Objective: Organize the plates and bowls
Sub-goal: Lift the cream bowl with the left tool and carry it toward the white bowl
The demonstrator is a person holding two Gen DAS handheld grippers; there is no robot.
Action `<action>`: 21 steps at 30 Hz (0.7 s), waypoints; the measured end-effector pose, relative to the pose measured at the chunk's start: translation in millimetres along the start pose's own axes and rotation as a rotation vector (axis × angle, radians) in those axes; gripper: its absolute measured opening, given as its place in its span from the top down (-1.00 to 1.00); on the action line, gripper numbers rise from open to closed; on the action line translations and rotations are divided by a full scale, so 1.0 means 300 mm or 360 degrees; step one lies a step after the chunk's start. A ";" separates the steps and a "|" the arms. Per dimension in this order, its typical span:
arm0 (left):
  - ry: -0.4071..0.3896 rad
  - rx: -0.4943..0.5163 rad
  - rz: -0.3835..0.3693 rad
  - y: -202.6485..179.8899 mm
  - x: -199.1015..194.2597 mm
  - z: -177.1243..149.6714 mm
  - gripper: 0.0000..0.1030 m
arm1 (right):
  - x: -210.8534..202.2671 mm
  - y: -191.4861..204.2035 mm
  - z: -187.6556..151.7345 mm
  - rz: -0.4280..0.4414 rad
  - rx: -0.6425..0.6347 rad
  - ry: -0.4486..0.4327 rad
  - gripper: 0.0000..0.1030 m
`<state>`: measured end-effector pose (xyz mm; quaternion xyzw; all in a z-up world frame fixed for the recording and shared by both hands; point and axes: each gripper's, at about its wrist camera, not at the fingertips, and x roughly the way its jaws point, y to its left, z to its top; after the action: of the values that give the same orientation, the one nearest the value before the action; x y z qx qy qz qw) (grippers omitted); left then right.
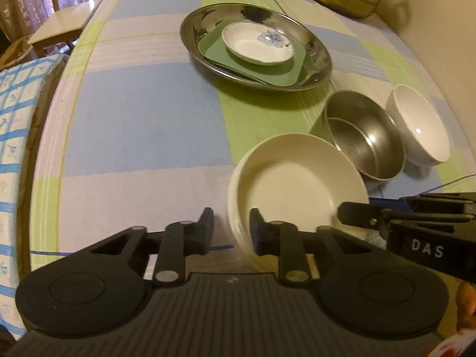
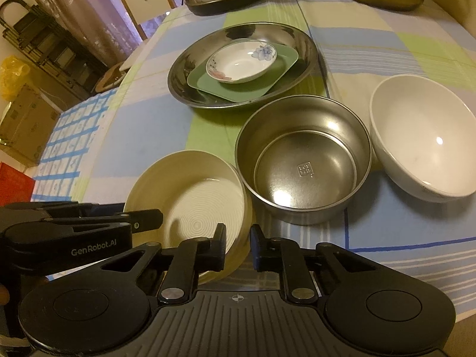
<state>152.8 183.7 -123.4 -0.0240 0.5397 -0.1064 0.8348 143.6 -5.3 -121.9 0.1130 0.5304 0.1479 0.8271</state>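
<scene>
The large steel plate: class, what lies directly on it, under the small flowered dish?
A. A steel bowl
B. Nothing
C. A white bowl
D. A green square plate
D: in both wrist views a green square plate rests inside the large steel plate, with the small flowered dish sitting on top of it.

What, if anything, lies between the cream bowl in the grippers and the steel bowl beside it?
Nothing visible does. The cream bowl, gripped at its rim by the left gripper and right gripper, sits right beside the steel bowl, which holds nothing.
</scene>
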 end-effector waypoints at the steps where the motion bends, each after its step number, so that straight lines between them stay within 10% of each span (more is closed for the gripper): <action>1: 0.0003 -0.0004 -0.0018 0.001 -0.003 -0.001 0.72 | 0.000 0.002 0.001 0.0003 0.0001 0.0001 0.68; 21: -0.0226 -0.0006 -0.0006 -0.116 -0.230 0.047 0.75 | -0.197 -0.024 0.050 0.0137 -0.0047 -0.0156 0.74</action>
<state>133.1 162.7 -50.3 -0.0339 0.4792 -0.1049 0.8708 135.0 -34.2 -68.3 0.1306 0.4816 0.1855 0.8465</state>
